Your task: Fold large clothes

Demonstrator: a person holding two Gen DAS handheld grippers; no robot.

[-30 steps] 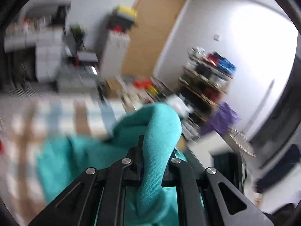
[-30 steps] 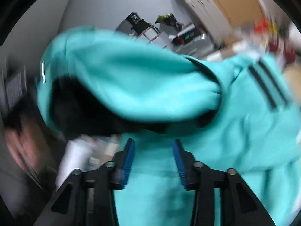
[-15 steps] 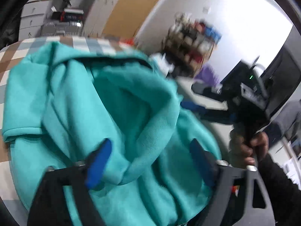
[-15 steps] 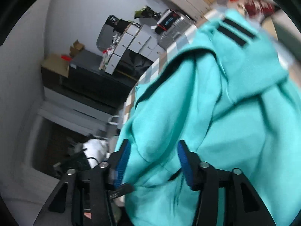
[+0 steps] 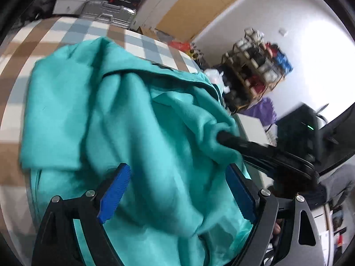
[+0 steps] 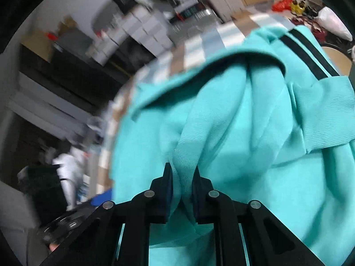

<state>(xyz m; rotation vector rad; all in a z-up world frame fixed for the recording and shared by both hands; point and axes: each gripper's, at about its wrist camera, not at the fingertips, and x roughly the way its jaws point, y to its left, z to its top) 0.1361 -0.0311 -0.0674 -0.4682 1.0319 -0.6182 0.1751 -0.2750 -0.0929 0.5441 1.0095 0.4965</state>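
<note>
A large teal sweatshirt [image 5: 93,115] lies bunched on a checked tablecloth [image 5: 73,28]. My left gripper [image 5: 175,190] is open, its blue pads spread wide over the cloth, holding nothing. My right gripper [image 6: 182,177] is shut on a fold of the teal sweatshirt [image 6: 233,122]; it also shows in the left wrist view [image 5: 230,140], pinching an edge of the fabric at the right. Black stripes [image 6: 310,55] and a ribbed cuff [image 6: 328,119] show at the upper right.
The checked table [image 6: 195,51] ends near a silver suitcase [image 5: 111,14] and white drawers [image 5: 155,0]. A cluttered shelf [image 5: 257,66] stands beyond the table's right side. Dark shelving [image 6: 55,71] is on the left in the right wrist view.
My left gripper has let go of the teal fold and opened wide. My right gripper has closed on a fold of the sweatshirt, which now lies lower on the table.
</note>
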